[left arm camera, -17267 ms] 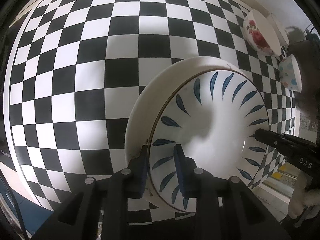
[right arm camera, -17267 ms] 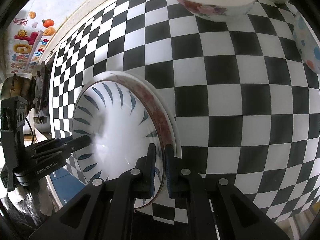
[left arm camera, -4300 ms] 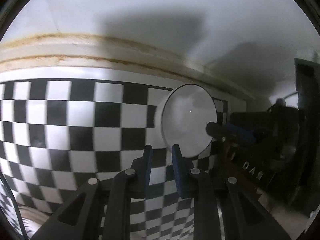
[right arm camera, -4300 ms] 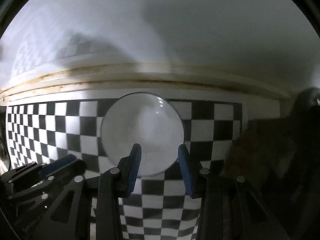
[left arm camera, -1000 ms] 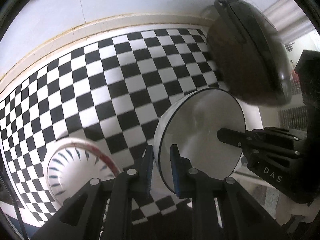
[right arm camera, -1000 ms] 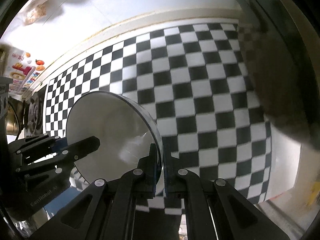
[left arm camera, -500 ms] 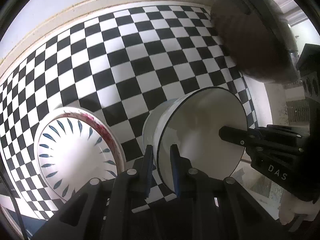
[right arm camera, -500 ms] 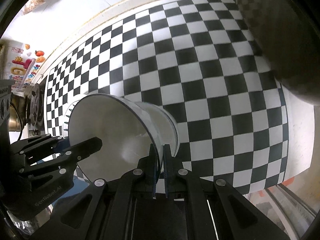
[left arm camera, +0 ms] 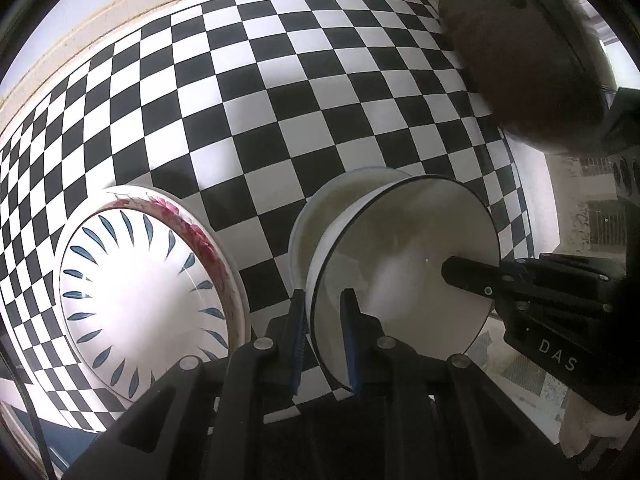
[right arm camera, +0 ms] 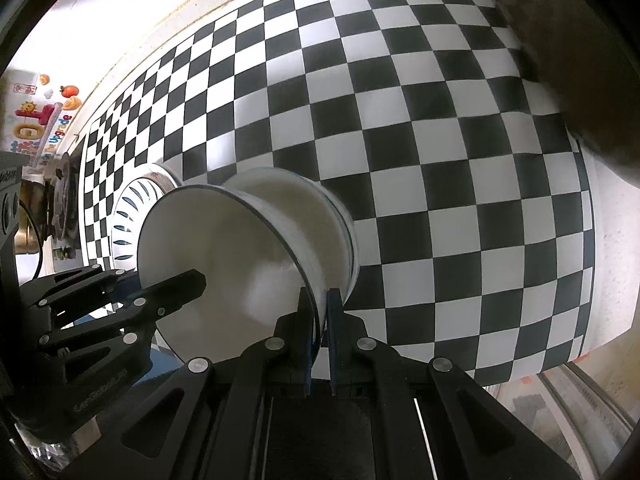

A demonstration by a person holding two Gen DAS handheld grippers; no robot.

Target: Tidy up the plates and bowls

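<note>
The left wrist view is giving the clearest look at the plate stack [left arm camera: 148, 300] – a white plate with blue leaf marks sitting on a red-flowered one, lying on the checkered tablecloth [left arm camera: 280, 92] just beside the bowl. In the right wrist view that stack is only peeking out behind the bowl, but that view is showing colourful fruit stickers [right arm camera: 44, 116] on the wall at far left, which the other one isn't catching. The white bowl [left arm camera: 404, 268] with the thin dark rim is sitting inside another white bowl [left arm camera: 320, 208], tipped over toward the cameras. The left gripper [left arm camera: 323, 332] is pinching its rim on one side – one blue pad inside, one outside – and the right gripper [right arm camera: 319, 330] is clamping the opposite side, its fingers nearly pressed together on the thin wall. Both are pointing steeply down at the table. A dark brown pot [left arm camera: 532, 60] is standing at the table's far right corner, and a pale wall is running along the back edge.
</note>
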